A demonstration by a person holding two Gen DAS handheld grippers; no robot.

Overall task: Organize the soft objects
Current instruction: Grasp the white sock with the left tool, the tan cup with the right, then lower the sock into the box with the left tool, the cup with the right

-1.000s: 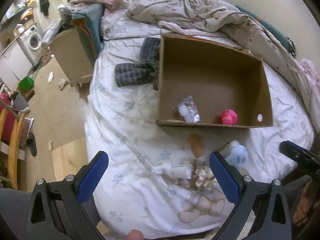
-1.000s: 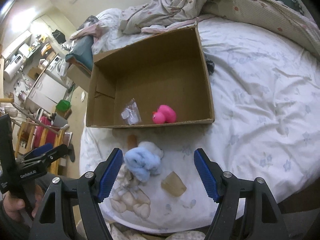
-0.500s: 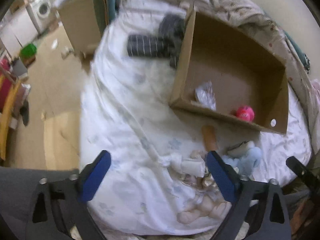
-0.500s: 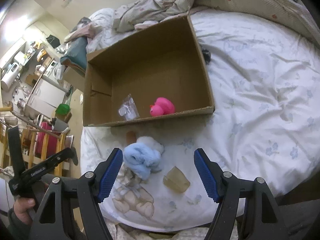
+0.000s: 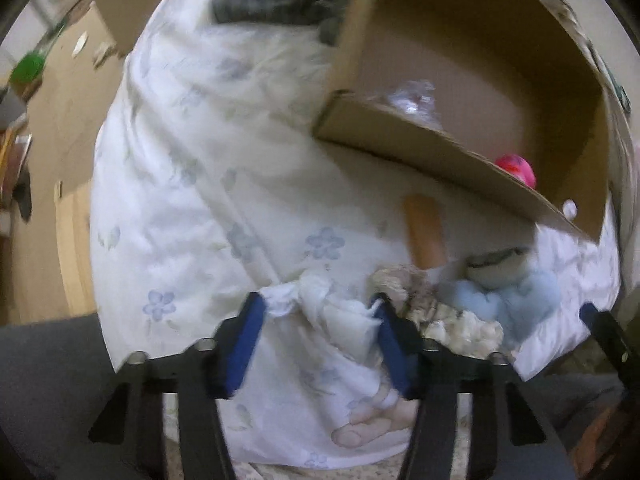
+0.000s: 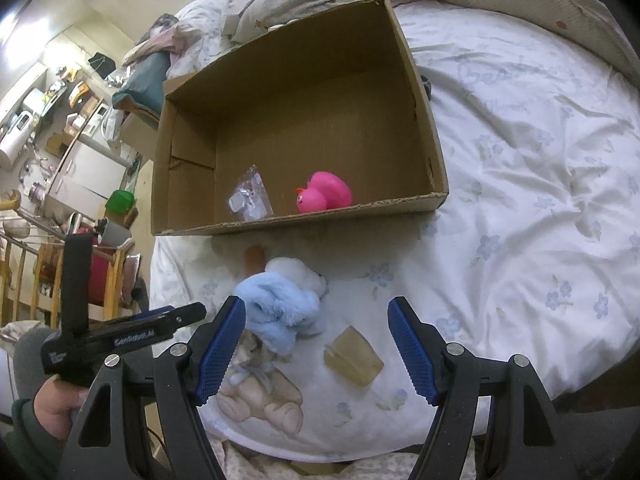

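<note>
Left gripper (image 5: 318,312) angled down low, blue-padded fingers (image 5: 244,340) spread partway with a gap between them, right gripper (image 6: 316,320) level and hovering, jaws wide apart, person's left hand (image 6: 56,404) wrapped around the left gripper's handle, sleeve at the wrist

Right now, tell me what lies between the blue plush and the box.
Right wrist view: a small brown cylinder lies on the sheet between the blue plush and the box.
</note>
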